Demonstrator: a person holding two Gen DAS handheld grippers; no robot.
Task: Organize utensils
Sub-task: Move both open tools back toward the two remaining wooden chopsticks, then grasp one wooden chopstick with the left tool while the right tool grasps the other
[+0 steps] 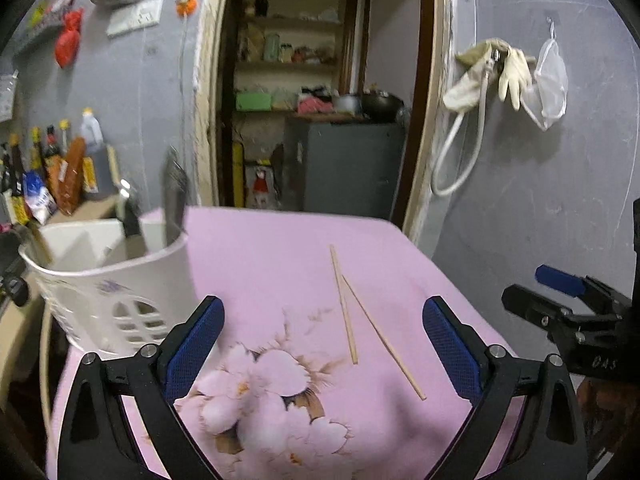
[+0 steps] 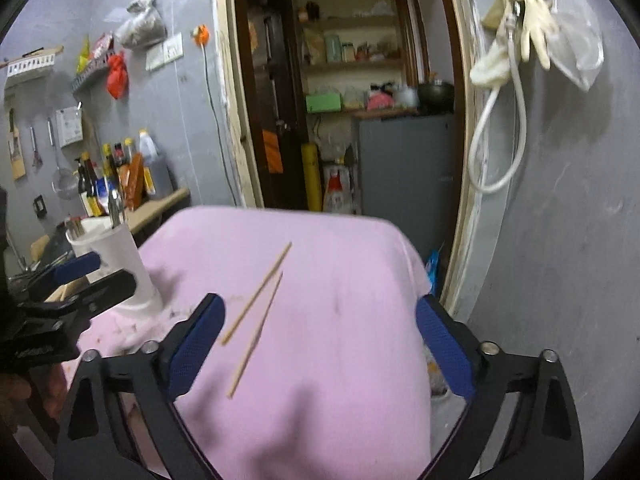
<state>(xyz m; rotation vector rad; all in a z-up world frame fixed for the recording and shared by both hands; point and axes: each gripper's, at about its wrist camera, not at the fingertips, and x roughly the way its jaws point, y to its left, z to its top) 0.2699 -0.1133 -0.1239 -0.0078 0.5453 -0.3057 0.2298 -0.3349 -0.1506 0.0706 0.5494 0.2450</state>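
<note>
Two bare wooden chopsticks lie apart from the holder on a pink flowered cloth [image 1: 260, 248], crossing near their far ends. In the left wrist view they are one chopstick [image 1: 344, 308] and the other [image 1: 384, 338], both between the fingers of my left gripper [image 1: 323, 303], which is open and holds nothing. A white utensil holder [image 1: 120, 280] with knives stands at the cloth's left. My right gripper [image 2: 320, 299] is open and holds nothing; the chopsticks [image 2: 257, 293] lie left of its middle. Each gripper shows in the other's view: right gripper [image 1: 528, 284], left gripper [image 2: 114, 270] beside the holder [image 2: 124, 248].
Sauce bottles [image 2: 116, 172] crowd a counter behind the holder. Straight ahead is a doorway with shelves and a grey cabinet [image 2: 404, 160]. A hose and gloves [image 2: 516, 28] hang on the right wall. The cloth's far edge [image 2: 280, 210] and right edge drop off.
</note>
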